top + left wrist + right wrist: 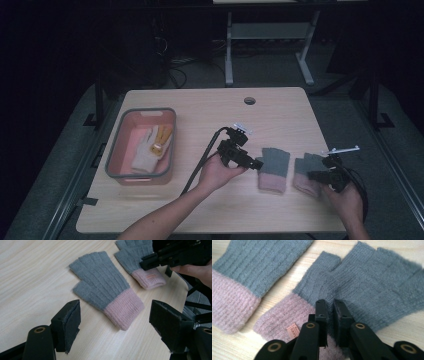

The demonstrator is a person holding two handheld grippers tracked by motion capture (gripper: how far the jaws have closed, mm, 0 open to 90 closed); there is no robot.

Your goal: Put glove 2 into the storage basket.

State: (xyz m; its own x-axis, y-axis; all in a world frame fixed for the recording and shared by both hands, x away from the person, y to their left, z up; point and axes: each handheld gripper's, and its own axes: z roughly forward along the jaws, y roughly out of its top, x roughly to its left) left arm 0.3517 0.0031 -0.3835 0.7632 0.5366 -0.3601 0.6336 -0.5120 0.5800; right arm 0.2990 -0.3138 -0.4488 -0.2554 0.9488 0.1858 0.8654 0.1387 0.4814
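Observation:
Two grey fingerless gloves with pink cuffs lie flat, side by side, on the wooden table. The left glove (274, 169) (105, 287) (239, 277) lies just beyond my left gripper (257, 164) (115, 317). That gripper's jaws stand wide open, low over the table, short of the cuff. The right glove (305, 172) (140, 262) (372, 282) carries a small label on its cuff. My right gripper (316, 176) (147, 261) (330, 307) is down on it where cuff meets grey knit. Its jaws are drawn together with a thin strip of knit between them.
A pink bin with a grey rim (114, 150) stands at the table's left and holds a white and yellow glove (150, 147). A round cable hole (249, 100) is near the far edge. The table's right edge (327, 165) runs close to the right glove.

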